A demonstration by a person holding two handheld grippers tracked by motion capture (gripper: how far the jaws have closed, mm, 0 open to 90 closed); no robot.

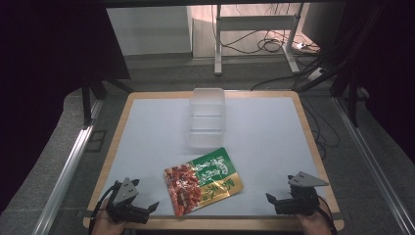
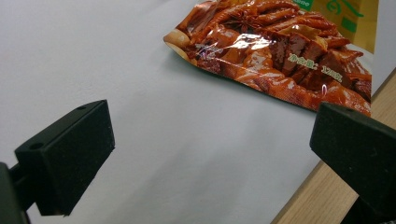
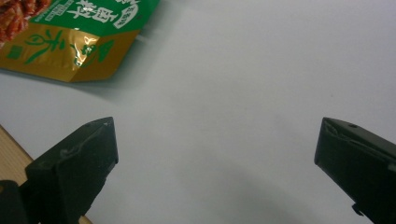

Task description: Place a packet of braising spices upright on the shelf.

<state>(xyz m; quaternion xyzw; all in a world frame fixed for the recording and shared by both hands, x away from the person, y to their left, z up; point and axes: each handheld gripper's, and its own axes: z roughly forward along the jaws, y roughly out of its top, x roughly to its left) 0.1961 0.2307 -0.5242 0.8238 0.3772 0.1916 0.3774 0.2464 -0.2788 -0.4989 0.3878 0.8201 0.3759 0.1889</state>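
A snack packet (image 1: 203, 181), red, green and gold, lies flat on the white mat near the table's front edge. Its red end (image 2: 280, 51) shows ahead of my left gripper (image 2: 210, 149), whose jaws stand wide apart with nothing between them. Its gold corner (image 3: 70, 51) shows at the upper left of the right gripper view. My left gripper (image 1: 147, 208) rests at the front left of the packet. My right gripper (image 1: 279, 200) sits at the front right, open and empty (image 3: 215, 154).
A clear plastic container (image 1: 208, 117) stands on the white mat (image 1: 264, 132) behind the packet, near the table's far edge. The wooden table rim (image 1: 313, 142) frames the mat. Cables and a metal stand leg (image 1: 218, 39) lie on the floor beyond.
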